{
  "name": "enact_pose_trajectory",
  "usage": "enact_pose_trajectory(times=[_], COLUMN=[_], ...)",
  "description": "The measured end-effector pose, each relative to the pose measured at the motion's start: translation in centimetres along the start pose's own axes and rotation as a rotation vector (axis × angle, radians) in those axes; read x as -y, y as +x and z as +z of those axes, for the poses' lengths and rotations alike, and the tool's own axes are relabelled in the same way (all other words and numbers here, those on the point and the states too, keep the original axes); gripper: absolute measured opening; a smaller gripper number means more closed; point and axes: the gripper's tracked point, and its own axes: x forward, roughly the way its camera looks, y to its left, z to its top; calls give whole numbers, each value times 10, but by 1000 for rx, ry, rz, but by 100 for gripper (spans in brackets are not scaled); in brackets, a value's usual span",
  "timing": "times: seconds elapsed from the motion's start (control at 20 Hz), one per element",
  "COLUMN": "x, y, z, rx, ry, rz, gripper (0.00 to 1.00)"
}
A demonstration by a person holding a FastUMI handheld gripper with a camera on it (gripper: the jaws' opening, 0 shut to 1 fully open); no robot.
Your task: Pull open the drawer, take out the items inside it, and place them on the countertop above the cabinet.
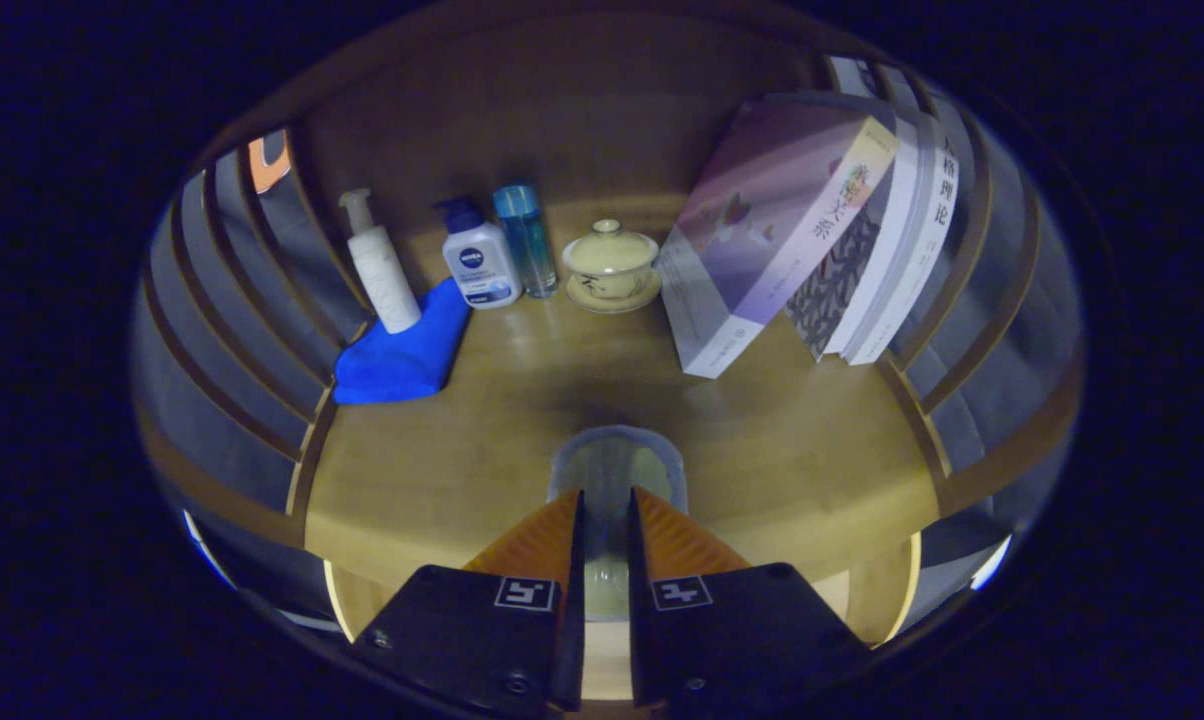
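The gripper (607,510) is nearly closed, both fingers pinching a clear glass cup (617,470) that sits on the wooden countertop (782,450). Far beyond stand bottles, a lidded teacup (611,264), a blue cloth (407,350) and leaning books (812,220).

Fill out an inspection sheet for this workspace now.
Surface: wooden countertop, slatted rails on both sides.
Job's things: clear glass cup between the fingers, over the countertop.
Clutter: pump bottle, white bottle, blue bottle, blue cloth, lidded teacup on a saucer, leaning books.
Grippers: claw nearly closed, a finger on each side of the cup.
Cables: nothing seen.
Surroundings: dim booth.
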Motion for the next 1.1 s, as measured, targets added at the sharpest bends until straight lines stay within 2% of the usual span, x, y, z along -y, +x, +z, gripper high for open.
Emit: enact_pose_trajectory(times=[0.25,0.4,0.45,0.55,0.75,0.8,0.85,1.05,1.1], x=[0,-3,-7,-7,-4,-2,0,-9,-11], y=[4,4,2,-2,-25,-33,-43,-88,-100], z=[-2,-3,-4,-4,10,13,13,2,-2], rx=[57,106,121,157,348,394,435,575,616], ry=[-31,-64,-85,-106,-83,-83,-84,-69,-74], rz=[42,79,109,118,117,112,109,165,164], gripper=[23,28,32,43,67,70,80,83,87])
